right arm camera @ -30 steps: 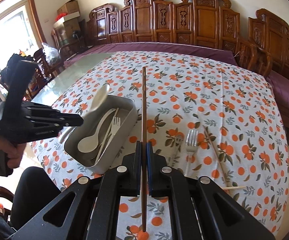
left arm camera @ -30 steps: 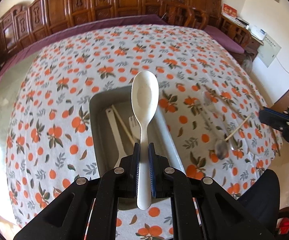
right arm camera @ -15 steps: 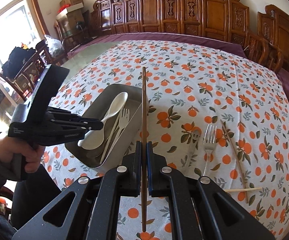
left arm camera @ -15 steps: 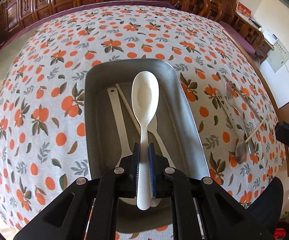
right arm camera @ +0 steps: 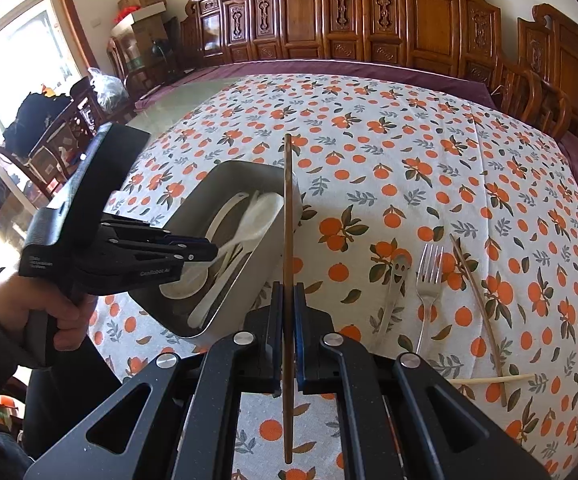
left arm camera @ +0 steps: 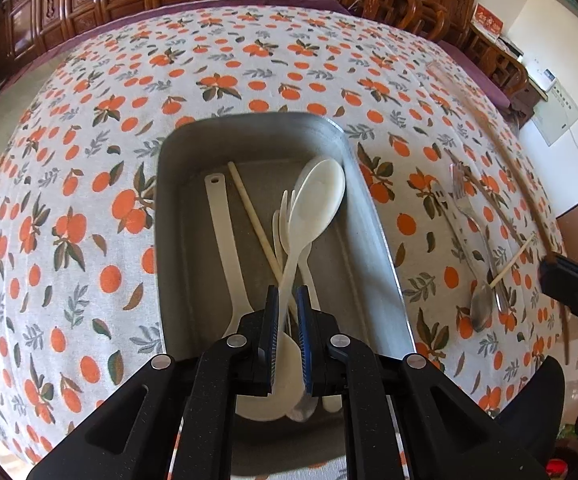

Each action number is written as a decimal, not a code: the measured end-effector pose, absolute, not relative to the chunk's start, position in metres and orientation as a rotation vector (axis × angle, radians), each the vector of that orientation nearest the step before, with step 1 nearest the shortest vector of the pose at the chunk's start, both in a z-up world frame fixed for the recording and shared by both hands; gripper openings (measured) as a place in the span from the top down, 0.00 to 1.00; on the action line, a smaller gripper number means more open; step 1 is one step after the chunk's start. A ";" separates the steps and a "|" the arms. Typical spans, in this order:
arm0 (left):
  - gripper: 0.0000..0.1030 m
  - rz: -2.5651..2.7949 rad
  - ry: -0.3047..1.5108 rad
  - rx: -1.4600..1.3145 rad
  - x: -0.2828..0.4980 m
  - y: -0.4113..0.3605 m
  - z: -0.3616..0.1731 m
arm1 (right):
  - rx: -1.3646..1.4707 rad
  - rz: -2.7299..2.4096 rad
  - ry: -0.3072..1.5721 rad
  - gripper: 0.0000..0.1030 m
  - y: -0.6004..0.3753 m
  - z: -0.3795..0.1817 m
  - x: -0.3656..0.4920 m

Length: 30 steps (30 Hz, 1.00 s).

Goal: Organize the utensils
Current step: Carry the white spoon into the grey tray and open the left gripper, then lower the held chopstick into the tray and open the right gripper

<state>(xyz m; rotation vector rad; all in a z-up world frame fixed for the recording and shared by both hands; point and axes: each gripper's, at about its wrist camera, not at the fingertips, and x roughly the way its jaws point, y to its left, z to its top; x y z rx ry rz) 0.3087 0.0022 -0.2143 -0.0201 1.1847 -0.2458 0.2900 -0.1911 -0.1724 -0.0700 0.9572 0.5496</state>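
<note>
Down in the metal tray (left arm camera: 373, 216), the white plastic spoon (left arm camera: 313, 208) leans between the left gripper (left arm camera: 287, 300)'s barely parted pads, beside a white fork and pale chopstick. Meanwhile the right gripper (right arm camera: 287, 292) clamps a brown chopstick (right arm camera: 287, 208) above the orange-print tablecloth (right arm camera: 389, 152).

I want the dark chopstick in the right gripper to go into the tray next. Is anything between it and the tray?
Nothing on the cloth lies between them: the dark chopstick is just beside the tray. But the left gripper reaches into the tray's near end, with the white spoon between its fingers, so only the far end is free.
</note>
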 end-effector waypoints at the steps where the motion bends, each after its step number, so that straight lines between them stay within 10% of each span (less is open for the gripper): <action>1: 0.92 -0.246 1.176 -0.019 0.306 0.003 -0.211 | -0.069 0.551 0.957 0.94 -0.190 -0.173 0.290; 30: 0.91 -0.196 1.010 -0.061 0.237 0.068 -0.145 | 0.115 0.616 1.041 0.94 -0.109 -0.195 0.329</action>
